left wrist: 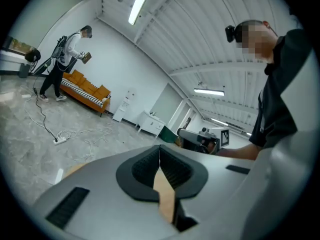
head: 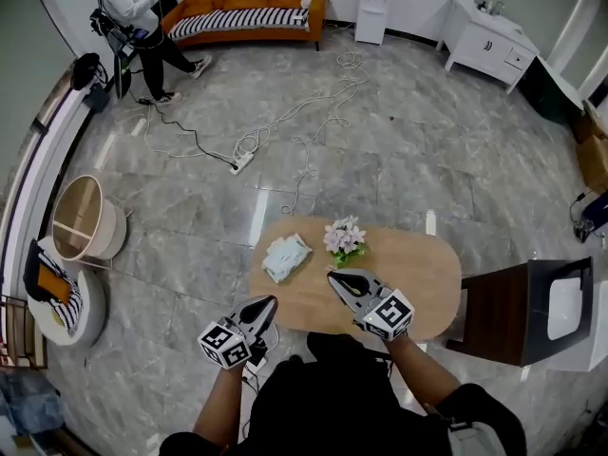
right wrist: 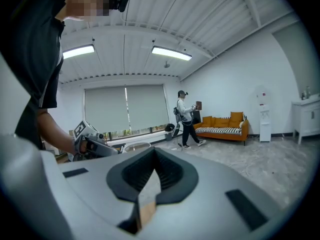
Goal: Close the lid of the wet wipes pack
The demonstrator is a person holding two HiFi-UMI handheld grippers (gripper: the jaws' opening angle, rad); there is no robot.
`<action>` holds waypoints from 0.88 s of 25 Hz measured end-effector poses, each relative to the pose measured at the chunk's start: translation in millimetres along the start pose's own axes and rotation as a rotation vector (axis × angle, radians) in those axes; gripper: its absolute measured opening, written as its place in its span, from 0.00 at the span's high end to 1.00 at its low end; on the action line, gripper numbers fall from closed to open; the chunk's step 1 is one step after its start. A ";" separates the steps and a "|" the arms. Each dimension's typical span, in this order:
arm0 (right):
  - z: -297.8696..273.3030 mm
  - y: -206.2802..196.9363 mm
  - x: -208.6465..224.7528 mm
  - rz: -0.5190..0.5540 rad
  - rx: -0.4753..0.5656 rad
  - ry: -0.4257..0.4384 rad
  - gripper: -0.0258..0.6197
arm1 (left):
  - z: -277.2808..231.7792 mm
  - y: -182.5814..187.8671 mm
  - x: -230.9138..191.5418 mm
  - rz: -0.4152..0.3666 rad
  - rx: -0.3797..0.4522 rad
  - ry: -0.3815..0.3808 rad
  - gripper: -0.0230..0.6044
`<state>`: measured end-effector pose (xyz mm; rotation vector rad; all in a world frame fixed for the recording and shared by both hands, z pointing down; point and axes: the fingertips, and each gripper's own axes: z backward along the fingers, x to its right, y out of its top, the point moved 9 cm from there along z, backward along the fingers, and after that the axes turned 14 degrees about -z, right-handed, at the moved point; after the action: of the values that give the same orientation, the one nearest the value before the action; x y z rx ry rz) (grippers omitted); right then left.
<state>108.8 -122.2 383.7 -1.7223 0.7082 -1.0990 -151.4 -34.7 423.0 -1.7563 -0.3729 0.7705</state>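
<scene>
The wet wipes pack [head: 287, 256], white with green print, lies on the left part of the oval wooden table [head: 418, 274]; its lid is too small to judge. My left gripper [head: 269, 304] hovers at the table's near-left edge, below the pack, jaws closed to a point. My right gripper [head: 335, 279] hangs over the table to the right of the pack, also shut and empty. In the left gripper view the jaws [left wrist: 160, 151] meet with nothing between them, pointing up into the room. The right gripper view shows the same for its jaws [right wrist: 154, 153]. The pack is in neither gripper view.
A small pot of pink flowers [head: 345, 240] stands just right of the pack. A dark chair [head: 518, 312] sits at the table's right end. Cables [head: 237, 155] trail over the marble floor; a person [head: 133, 17] stands by the orange sofa [head: 247, 12] far back.
</scene>
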 end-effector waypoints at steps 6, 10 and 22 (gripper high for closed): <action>-43.6 -8.6 65.6 0.027 -0.111 0.074 0.94 | -23.5 7.2 -24.5 -0.005 0.003 0.107 0.94; -88.0 -15.5 88.4 0.079 -0.177 0.111 0.94 | -20.9 0.1 -56.9 -0.001 -0.026 0.157 0.94; -178.0 -81.3 125.7 0.118 -0.431 0.195 0.94 | -26.1 -70.8 -164.4 0.041 -0.069 0.164 0.94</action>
<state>1.1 -266.1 531.3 -1.9126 1.2253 -1.0968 -245.9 -129.7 544.4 -1.8827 -0.2564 0.6430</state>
